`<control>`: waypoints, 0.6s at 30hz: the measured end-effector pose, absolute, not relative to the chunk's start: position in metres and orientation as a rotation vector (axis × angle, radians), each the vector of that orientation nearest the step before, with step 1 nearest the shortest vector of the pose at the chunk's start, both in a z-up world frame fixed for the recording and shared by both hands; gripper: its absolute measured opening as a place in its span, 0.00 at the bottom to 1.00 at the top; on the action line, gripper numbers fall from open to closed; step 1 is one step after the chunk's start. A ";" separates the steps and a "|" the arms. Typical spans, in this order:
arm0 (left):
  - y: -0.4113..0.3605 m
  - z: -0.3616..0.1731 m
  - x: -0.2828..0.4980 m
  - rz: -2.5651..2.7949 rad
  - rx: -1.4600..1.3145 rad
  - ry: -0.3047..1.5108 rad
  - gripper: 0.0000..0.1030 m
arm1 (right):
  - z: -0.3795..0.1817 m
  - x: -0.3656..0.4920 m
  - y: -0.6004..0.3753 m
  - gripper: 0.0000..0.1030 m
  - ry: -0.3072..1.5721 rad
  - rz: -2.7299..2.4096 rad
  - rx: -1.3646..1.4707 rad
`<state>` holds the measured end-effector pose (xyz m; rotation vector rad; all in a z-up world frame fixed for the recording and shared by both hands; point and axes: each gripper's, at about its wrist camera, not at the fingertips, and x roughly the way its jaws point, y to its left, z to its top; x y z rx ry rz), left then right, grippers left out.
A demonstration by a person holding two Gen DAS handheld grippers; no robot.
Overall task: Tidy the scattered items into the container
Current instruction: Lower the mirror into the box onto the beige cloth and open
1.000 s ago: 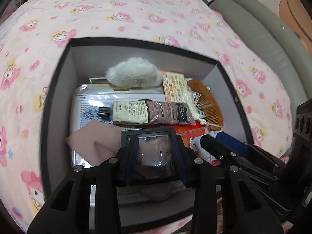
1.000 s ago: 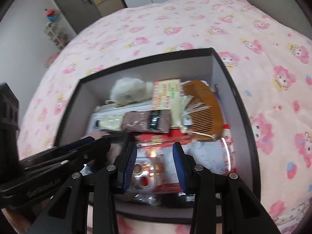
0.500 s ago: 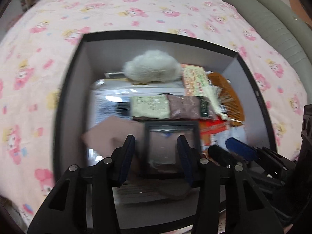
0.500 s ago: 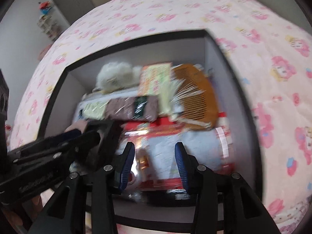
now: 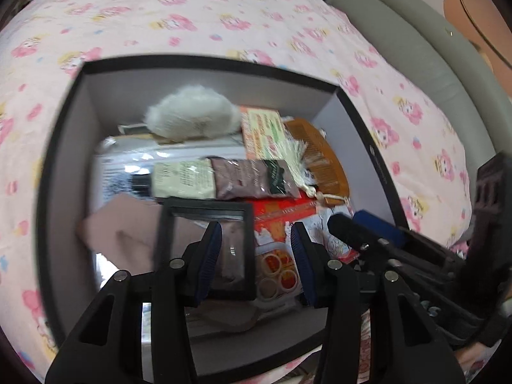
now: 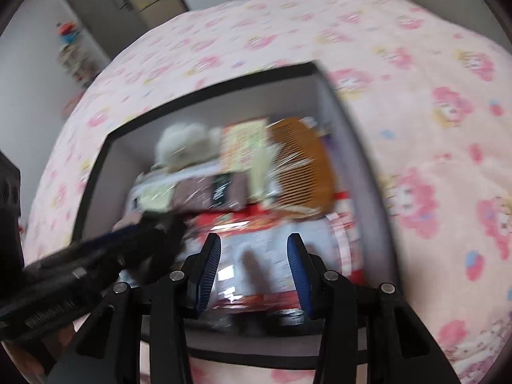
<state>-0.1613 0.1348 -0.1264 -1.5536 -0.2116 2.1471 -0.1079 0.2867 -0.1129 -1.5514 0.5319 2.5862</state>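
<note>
While both grippers hang over the black box at frame centre, the left gripper and right gripper stand parted with nothing between their pads, each having just widened. Inside lie a tube, comb, white puff and black frame. Risk: the close-set tongs could knock together, or snag the loosely stacked frame and tip it out.

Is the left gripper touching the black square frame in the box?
Apart. In the left wrist view the left gripper stands open above the black frame, its pads not pressing on it.
</note>
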 end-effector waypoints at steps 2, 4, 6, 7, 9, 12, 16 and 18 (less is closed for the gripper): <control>0.137 -0.131 -0.163 2.177 -1.589 -0.175 0.42 | -0.115 -0.111 0.288 0.36 0.519 2.569 -1.566; 0.137 -0.133 -0.165 2.255 -1.640 -0.081 0.44 | -0.115 -0.112 0.285 0.39 0.509 2.585 -1.576; 0.133 -0.135 -0.166 2.279 -1.671 -0.070 0.46 | -0.116 -0.116 0.282 0.39 0.483 2.587 -1.582; 0.129 -0.135 -0.167 2.282 -1.687 -0.084 0.47 | -0.116 -0.117 0.280 0.39 0.472 2.587 -1.583; 0.126 -0.132 -0.168 2.320 -1.693 -0.051 0.47 | -0.115 -0.119 0.281 0.39 0.450 2.583 -1.577; 0.126 -0.122 -0.165 2.330 -1.630 -0.060 0.44 | -0.115 -0.123 0.279 0.39 0.418 2.580 -1.564; 0.130 -0.120 -0.164 2.221 -1.575 -0.135 0.44 | -0.114 -0.123 0.281 0.39 0.417 2.573 -1.563; 0.137 -0.125 -0.164 2.230 -1.601 -0.086 0.44 | -0.113 -0.124 0.281 0.40 0.415 2.571 -1.563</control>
